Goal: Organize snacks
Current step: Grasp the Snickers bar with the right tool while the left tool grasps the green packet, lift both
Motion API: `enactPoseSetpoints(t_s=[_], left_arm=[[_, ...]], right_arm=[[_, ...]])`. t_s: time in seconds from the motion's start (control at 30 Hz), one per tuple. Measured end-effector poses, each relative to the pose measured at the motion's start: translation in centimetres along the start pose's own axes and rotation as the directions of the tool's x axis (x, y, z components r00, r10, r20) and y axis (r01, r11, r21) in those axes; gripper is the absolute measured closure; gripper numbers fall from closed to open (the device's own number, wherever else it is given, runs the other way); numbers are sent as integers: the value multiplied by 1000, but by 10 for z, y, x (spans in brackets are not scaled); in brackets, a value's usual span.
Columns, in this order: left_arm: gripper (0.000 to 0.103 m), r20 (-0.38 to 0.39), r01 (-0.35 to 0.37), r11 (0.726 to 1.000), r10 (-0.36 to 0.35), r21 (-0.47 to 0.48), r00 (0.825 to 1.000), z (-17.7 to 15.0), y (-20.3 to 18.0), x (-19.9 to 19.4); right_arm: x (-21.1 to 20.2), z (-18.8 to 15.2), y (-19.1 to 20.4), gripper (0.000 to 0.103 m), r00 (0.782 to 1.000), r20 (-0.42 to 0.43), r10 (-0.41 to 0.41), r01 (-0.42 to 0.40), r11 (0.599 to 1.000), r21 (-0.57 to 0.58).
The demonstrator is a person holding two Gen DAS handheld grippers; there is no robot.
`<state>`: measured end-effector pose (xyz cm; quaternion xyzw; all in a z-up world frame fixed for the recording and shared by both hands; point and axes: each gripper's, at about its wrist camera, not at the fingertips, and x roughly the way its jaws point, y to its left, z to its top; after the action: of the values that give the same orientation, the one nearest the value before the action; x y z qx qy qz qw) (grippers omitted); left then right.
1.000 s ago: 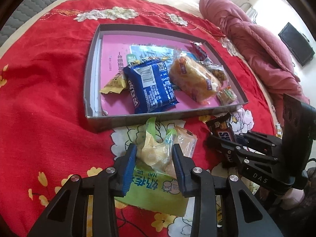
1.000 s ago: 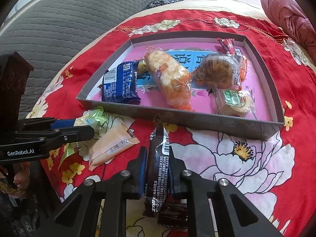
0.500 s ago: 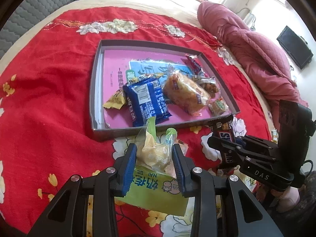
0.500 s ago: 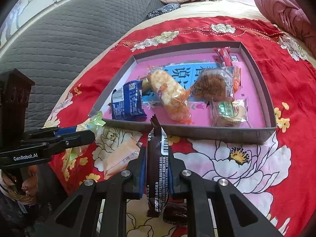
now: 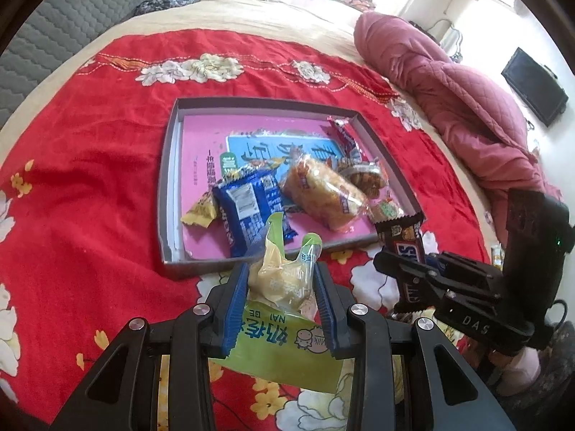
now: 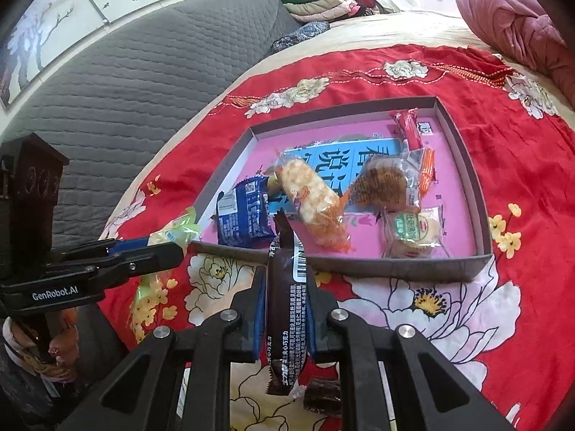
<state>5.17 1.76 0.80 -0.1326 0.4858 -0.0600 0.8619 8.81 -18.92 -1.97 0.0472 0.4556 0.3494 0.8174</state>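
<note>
Ahead of both tongs sits the tray (image 5: 169,194), left gripper (image 5: 282,287) clamping a green-and-clear snack bag (image 5: 284,280), right gripper (image 6: 285,309) pinching a chocolate bar (image 6: 287,301); next, probably carry forward over the rim and release.

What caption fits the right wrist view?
Right gripper holds a chocolate bar before the snack tray.

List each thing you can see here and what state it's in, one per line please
Left tool: shut on green milk-snack packet, lifted.
Right tool: shut on chocolate bar, held upright.
Box tray: open-topped, on the red blanket.
Blue biscuit pack: sealed, lying in the tray.
Orange bread packet: sealed, lying in the tray.
Round green-label cake: wrapped, in the tray.
</note>
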Motion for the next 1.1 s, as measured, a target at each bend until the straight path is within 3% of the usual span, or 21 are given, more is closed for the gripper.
enactPoseSetpoints(t_s=[0.5, 0.67, 1.1], left_arm=[[65, 32, -43, 999, 43, -5, 999, 23, -12, 2], [65, 32, -72, 997, 71, 6, 997, 28, -17, 5], [65, 56, -57, 998, 59, -26, 997, 48, -24, 8]], right_arm=[[-2, 11, 1, 85, 999, 24, 39, -39, 999, 8], [1, 16, -7, 85, 999, 18, 30, -30, 999, 30], [-18, 33, -23, 85, 995, 99, -9, 4, 999, 52]])
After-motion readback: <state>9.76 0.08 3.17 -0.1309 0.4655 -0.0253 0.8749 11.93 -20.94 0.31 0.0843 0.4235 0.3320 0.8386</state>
